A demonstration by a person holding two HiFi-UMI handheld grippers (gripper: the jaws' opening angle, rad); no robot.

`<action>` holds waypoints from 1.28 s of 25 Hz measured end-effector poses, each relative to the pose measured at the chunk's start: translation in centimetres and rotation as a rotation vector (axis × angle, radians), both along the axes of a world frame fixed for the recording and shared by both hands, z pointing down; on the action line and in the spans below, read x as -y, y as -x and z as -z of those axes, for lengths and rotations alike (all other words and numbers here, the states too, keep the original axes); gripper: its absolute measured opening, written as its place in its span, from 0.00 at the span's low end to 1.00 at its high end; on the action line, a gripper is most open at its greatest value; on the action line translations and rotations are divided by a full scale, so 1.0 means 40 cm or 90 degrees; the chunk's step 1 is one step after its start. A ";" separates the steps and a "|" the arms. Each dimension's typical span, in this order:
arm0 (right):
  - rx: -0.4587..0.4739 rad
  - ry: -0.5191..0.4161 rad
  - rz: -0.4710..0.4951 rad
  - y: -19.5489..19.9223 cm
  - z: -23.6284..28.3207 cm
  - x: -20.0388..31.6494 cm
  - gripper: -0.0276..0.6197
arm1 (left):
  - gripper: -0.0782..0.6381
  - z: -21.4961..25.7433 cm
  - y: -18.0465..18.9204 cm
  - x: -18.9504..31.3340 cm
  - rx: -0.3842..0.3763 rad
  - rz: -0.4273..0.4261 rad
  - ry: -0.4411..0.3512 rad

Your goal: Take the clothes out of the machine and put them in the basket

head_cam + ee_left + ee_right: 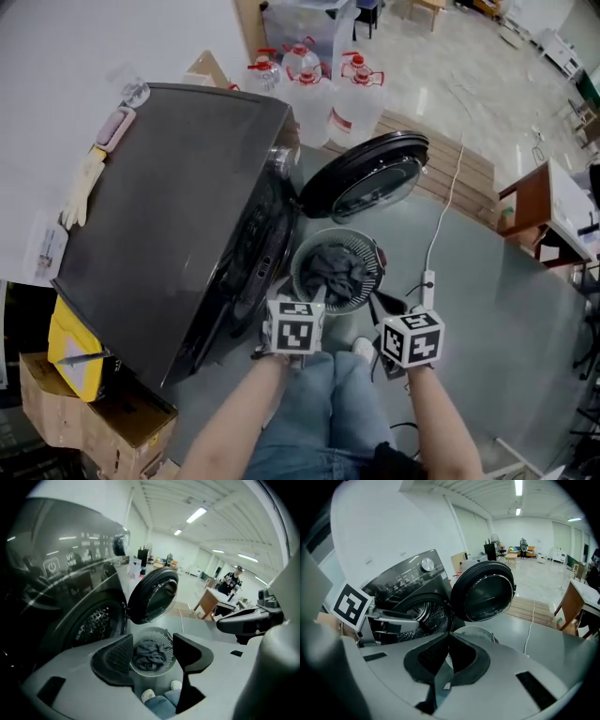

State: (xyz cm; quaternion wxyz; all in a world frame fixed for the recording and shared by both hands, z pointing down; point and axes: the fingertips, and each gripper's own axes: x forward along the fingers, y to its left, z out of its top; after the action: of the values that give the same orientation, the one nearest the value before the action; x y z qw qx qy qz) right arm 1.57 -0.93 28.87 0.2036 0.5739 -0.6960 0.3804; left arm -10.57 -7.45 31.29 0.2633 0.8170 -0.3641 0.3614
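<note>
The basket [302, 255], a round white slatted tub, stands on the grey floor just in front of the machine [178, 234], under the edge of its door [370, 173], which hangs wide open. In the basket lies a heap of dark grey clothes [336, 270], filling most of the bottom and staying below the rim. The drum [424, 613] is open to view; the part that shows is bare perforated metal, and whether anything lies deeper in it cannot be told. The left gripper [153, 654] is held above the basket with its jaws partly apart and nothing between the pads; the basket and clothes show through the gap, well below. The right gripper [448, 656] is just beside it, jaws closed together and empty, pointing down toward the drum mouth and the basket rim. The person's white shoes [148, 695] stand near the basket on the side away from the door. On top of the machine lie pale gloves [82, 187]. Behind the machine stand large water bottles [319, 80] with red caps, and beside it a cardboard box [94, 412].
</note>
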 end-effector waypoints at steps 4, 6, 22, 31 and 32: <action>-0.004 -0.014 0.004 0.028 0.072 -0.034 0.05 | 0.48 0.089 -0.003 -0.015 -0.035 -0.021 -0.022; -0.011 -0.018 0.009 0.035 0.102 -0.055 0.05 | 0.48 0.122 -0.005 -0.033 -0.045 -0.032 -0.030; -0.087 -0.142 0.075 -0.015 0.336 -0.245 0.05 | 0.36 0.435 -0.028 -0.143 -0.109 -0.049 -0.256; -0.083 -0.237 0.087 -0.050 0.481 -0.472 0.05 | 0.34 0.586 -0.031 -0.402 -0.116 -0.010 -0.350; -0.084 -0.247 0.090 -0.049 0.497 -0.504 0.05 | 0.34 0.602 -0.025 -0.438 -0.117 -0.004 -0.361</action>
State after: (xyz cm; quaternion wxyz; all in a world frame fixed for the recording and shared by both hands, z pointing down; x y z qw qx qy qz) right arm 3.51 19.23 8.99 0.1603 0.5759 -0.7798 0.1858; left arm -9.56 10.09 7.22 0.0556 0.8883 -0.4229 0.1705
